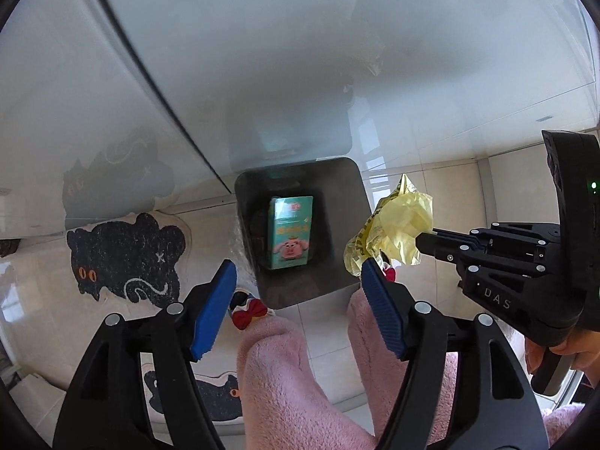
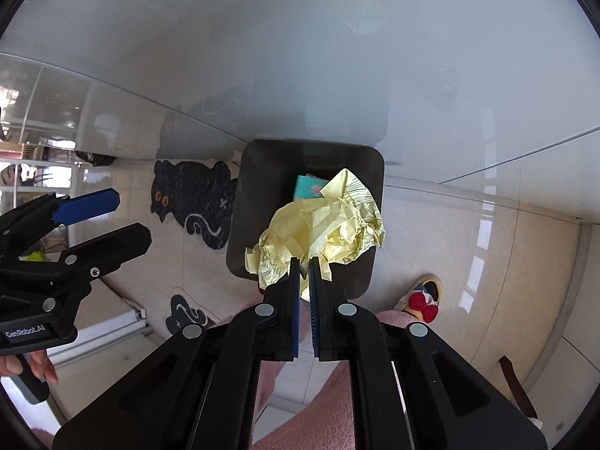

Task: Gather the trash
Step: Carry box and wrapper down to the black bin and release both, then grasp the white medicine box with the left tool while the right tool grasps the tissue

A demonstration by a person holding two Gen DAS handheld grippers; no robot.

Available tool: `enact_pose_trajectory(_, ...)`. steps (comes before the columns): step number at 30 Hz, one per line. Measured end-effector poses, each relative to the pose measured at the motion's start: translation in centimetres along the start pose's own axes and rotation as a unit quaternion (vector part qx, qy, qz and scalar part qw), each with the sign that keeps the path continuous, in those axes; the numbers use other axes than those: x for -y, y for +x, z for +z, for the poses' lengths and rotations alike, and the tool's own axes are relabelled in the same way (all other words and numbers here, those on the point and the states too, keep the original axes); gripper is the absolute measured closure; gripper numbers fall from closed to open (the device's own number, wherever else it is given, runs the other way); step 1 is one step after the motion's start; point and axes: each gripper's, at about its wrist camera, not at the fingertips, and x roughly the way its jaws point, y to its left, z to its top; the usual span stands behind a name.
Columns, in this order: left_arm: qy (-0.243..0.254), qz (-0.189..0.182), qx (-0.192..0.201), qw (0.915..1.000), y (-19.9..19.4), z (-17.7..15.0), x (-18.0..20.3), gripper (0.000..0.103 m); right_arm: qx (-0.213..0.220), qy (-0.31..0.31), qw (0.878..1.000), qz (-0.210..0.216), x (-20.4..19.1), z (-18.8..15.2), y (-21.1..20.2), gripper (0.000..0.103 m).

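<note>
Yellow crumpled paper [image 2: 322,230] hangs pinched in the right tongs [image 2: 305,273], held over the dark bin [image 2: 243,195] so it can drop straight in. The left tongs [image 1: 298,288] stand apart and empty above the bin's near rim; a teal carton [image 1: 289,230] lies inside. The bin backs against the wall on the tiled floor [image 2: 468,262], with open room at its sides.

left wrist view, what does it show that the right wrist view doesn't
Only the left wrist view shows the whole teal carton lying in the bin, and the empty gap between the open left tool tips.

Only the right wrist view shows the right tool from behind, pinching the crumpled yellow paper, which hides most of the carton.

Both show the bin, the paper, the black cat mat and a slipper with a red bow.
</note>
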Motion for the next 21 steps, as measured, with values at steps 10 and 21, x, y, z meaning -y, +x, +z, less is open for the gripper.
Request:
enact_pose_trajectory(10,-0.027,0.011,0.024,0.9993,-4.4,-0.9,-1.8,0.022,0.014,-0.005,1.0,0.004,0.0,-0.3,-2.7,0.04)
enact_pose_trajectory(21,-0.026,0.001,0.097,0.995,-14.7,-1.4,-0.4,0.008,0.097,0.001,0.995,0.003,2.4,-2.7,-17.7,0.003)
